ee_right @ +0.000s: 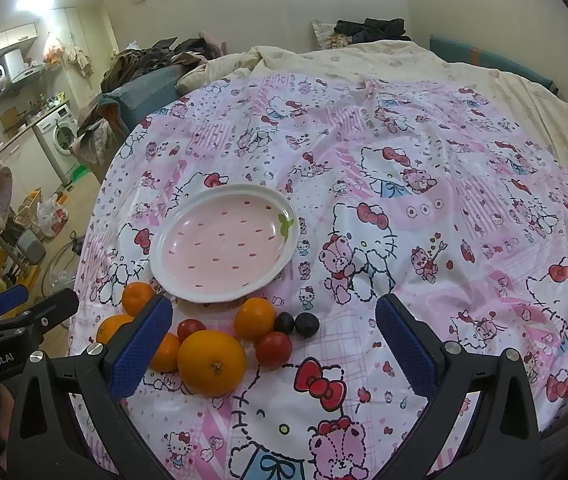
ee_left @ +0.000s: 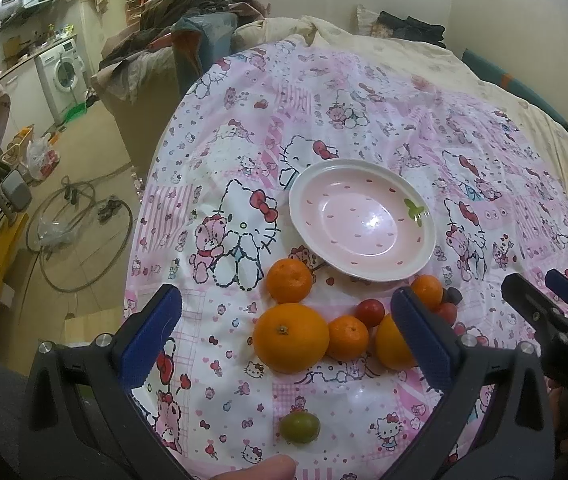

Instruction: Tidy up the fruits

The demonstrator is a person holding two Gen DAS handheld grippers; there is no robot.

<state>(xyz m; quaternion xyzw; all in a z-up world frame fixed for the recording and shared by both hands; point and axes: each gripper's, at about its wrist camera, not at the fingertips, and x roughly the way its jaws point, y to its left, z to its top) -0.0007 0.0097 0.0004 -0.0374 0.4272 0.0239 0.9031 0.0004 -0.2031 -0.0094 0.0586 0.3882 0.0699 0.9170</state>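
An empty pink plate [ee_left: 362, 220] with a white rim lies on the Hello Kitty cloth; it also shows in the right wrist view [ee_right: 222, 248]. In front of it lie several fruits: a big orange [ee_left: 291, 337], small oranges [ee_left: 289, 280], red tomatoes [ee_left: 369, 313] and dark plums [ee_right: 307, 324]. A green fruit [ee_left: 299, 427] lies apart, nearer me. In the right wrist view a big orange [ee_right: 211, 361] and a tomato [ee_right: 273, 349] lie between the fingers. My left gripper [ee_left: 288, 336] is open above the fruits. My right gripper [ee_right: 274, 344] is open, hovering just right of the left one.
The cloth [ee_right: 424, 184] covers a bed with a cream blanket [ee_right: 464, 68] behind. A pile of clothes [ee_left: 188, 12] sits at the far left edge. The floor with cables [ee_left: 80, 224] and a washing machine [ee_left: 64, 72] lies to the left.
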